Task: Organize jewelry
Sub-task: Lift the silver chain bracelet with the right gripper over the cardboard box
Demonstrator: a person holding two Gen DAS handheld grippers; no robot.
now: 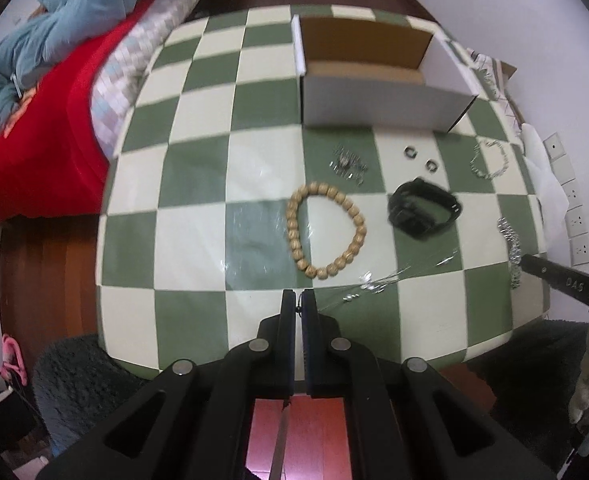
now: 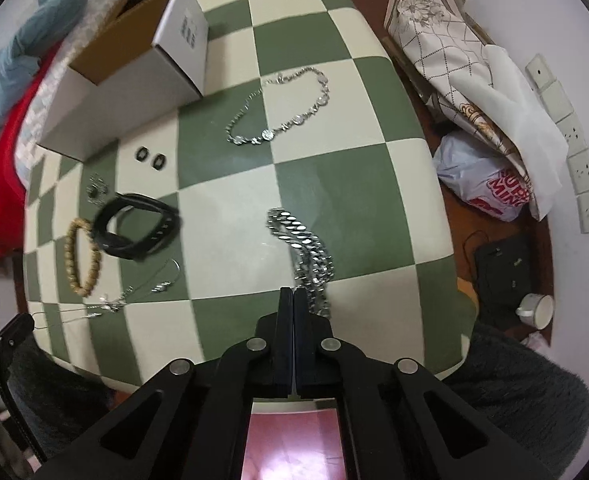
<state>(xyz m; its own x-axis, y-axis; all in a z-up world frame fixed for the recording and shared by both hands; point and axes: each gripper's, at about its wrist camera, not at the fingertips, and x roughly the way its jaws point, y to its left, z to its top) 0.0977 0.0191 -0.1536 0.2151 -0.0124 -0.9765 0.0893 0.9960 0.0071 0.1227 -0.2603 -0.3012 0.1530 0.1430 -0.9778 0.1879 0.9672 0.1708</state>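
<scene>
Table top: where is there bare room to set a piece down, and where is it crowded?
Bare: the checkered table left of the bead bracelet and white box; also squares between the silver necklace and chunky chain. Crowded: around the black band, two rings and thin chain.

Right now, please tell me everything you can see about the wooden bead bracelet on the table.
The wooden bead bracelet is a closed loop of round, light tan beads that look like wood, each faintly grained. It lies flat on the checkered tablecloth, pulled into an uneven oval across green and cream squares. The black band lies beside it, apart in the left wrist view. A thin silver chain lies near its lower edge; whether they touch I cannot tell. No tool touches it.
</scene>
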